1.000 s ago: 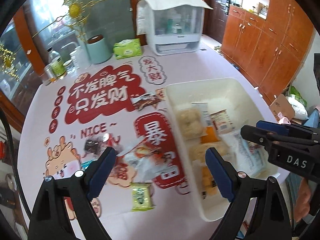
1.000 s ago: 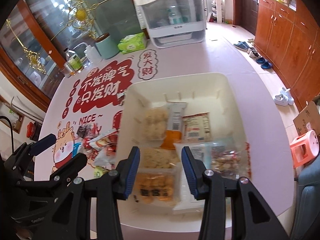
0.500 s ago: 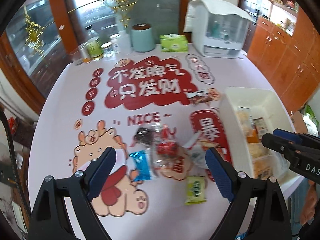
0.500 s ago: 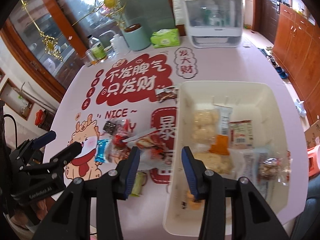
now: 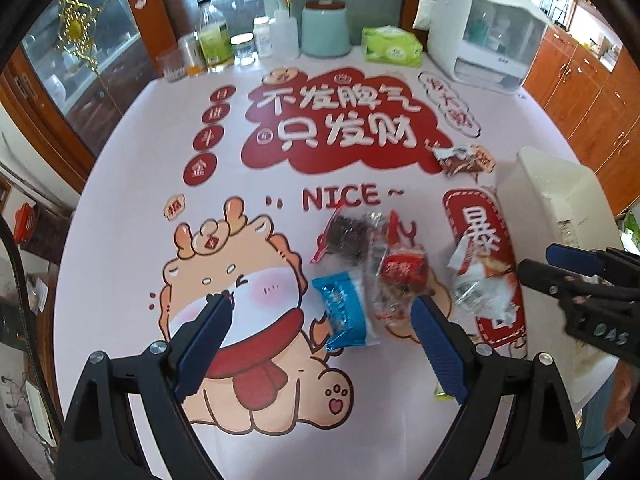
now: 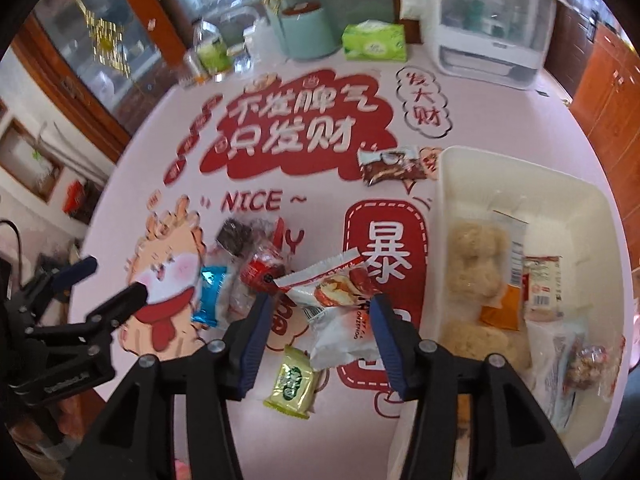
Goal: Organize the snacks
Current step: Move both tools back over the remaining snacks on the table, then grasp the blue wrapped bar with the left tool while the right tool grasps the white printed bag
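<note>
Loose snacks lie on the printed table mat. A blue packet (image 5: pixel 345 312) lies between the fingers of my open, empty left gripper (image 5: pixel 320 344), beside a red packet (image 5: pixel 402 270) and a dark packet (image 5: pixel 347 236). My open, empty right gripper (image 6: pixel 318 334) hovers over a white-and-red packet (image 6: pixel 340 312), with a green packet (image 6: pixel 293 380) just below it. A brown packet (image 6: pixel 390 168) lies further back. The white bin (image 6: pixel 452 176) at right holds several snacks.
At the table's far edge stand bottles and jars (image 5: pixel 214 44), a teal canister (image 5: pixel 324 28), a green tissue pack (image 5: pixel 392 46) and a white covered rack (image 5: pixel 488 36). Wooden cabinets (image 5: pixel 592 92) stand beyond the right side.
Both grippers swung left, away from the bin and over the loose packets. The right gripper opened wider. The left gripper came lower over the blue packet.
</note>
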The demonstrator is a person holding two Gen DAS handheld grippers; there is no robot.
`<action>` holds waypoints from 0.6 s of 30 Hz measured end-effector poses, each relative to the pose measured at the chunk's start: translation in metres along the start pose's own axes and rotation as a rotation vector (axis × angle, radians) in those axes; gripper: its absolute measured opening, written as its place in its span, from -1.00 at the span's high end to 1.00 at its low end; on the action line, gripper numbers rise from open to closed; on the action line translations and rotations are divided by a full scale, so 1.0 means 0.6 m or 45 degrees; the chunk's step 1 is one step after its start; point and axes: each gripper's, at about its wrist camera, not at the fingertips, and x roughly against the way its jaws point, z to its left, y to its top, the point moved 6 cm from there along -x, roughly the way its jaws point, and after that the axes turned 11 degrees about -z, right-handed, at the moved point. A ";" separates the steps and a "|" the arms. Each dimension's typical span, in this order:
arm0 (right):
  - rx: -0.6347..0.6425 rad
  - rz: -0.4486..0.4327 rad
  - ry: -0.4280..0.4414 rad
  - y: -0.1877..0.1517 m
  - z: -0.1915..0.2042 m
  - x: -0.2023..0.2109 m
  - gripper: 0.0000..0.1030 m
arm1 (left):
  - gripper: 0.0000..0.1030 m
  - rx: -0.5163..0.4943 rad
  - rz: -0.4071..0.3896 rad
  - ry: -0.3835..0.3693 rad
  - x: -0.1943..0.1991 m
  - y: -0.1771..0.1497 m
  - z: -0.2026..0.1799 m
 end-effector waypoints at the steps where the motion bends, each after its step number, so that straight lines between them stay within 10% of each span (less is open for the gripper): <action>1: 0.028 0.025 -0.012 -0.005 0.004 -0.014 0.00 | -0.75 0.000 0.013 -0.001 -0.007 -0.004 0.001; 18: 0.544 0.179 -0.328 -0.056 0.030 -0.145 -0.36 | -0.75 0.038 0.240 -0.046 -0.153 -0.064 0.001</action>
